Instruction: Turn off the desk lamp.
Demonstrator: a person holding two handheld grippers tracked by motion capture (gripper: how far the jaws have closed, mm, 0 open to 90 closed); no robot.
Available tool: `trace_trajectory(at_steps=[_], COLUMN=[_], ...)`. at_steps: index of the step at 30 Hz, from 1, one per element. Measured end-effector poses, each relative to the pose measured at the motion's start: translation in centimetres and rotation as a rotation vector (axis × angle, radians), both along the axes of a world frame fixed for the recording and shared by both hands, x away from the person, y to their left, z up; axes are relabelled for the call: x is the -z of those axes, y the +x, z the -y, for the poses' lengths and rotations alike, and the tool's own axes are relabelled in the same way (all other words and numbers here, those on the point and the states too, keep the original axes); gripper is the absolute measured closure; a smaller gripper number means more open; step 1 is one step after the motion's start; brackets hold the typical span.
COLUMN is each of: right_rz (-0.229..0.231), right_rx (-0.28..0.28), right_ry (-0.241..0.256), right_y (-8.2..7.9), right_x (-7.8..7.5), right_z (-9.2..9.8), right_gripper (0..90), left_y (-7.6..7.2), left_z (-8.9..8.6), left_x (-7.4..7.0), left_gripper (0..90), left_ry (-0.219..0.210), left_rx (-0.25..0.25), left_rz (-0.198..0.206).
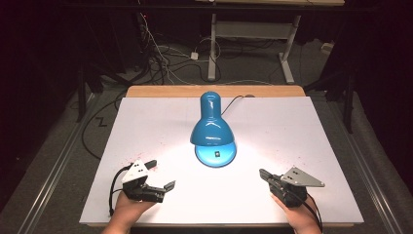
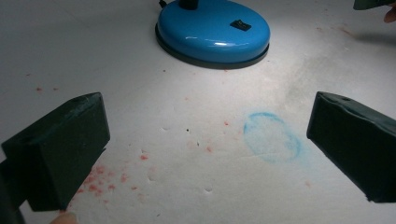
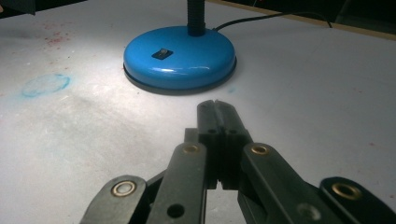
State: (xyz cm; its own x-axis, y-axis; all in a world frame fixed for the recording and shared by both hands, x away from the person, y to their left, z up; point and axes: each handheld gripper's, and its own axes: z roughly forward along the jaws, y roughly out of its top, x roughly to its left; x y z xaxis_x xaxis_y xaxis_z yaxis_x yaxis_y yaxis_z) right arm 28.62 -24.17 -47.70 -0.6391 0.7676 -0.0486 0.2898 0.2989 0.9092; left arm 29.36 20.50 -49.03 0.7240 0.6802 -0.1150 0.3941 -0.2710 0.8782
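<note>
While the blue desk lamp [image 1: 213, 127] stands lit at the middle of the white table sheet [image 1: 146, 126], I hold my two grippers low at the near edge, one on each side of it and well apart from it. Lamp: a glossy bell-shaped shade bent forward over a round, domed, glossy base [image 2: 213, 29] with a dark rim and a small black rocker switch [image 2: 240, 24] on top; a black cord [image 3: 261, 18] trails off toward the far edge. Left gripper [image 1: 158, 174]: my blocky matt black jaws stand wide apart, with nothing between them (bare sheet shows in the gap). Right gripper [image 3: 217, 106]: my jaws are pressed together, empty, their tips aimed at the base. Sheet: matt white, slightly pitted, speckled with red flecks [image 2: 100, 179] near the left gripper, and marked with a faint blue smudged ring [image 2: 272, 137] near and left of the base.
</note>
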Motion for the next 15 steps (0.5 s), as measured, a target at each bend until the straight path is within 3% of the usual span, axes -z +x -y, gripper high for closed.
trace_trajectory(at_steps=[15], right_rz=[-0.001], right_rx=[-0.043], right_ry=[-0.004], right_y=[0.0], right_x=[0.0], right_z=[-1.8], right_gripper=[90.0], left_y=[0.0], left_z=[0.1], left_x=[0.1], left_gripper=[0.0], left_ry=[0.0], left_rx=[0.01], left_rz=[-0.009])
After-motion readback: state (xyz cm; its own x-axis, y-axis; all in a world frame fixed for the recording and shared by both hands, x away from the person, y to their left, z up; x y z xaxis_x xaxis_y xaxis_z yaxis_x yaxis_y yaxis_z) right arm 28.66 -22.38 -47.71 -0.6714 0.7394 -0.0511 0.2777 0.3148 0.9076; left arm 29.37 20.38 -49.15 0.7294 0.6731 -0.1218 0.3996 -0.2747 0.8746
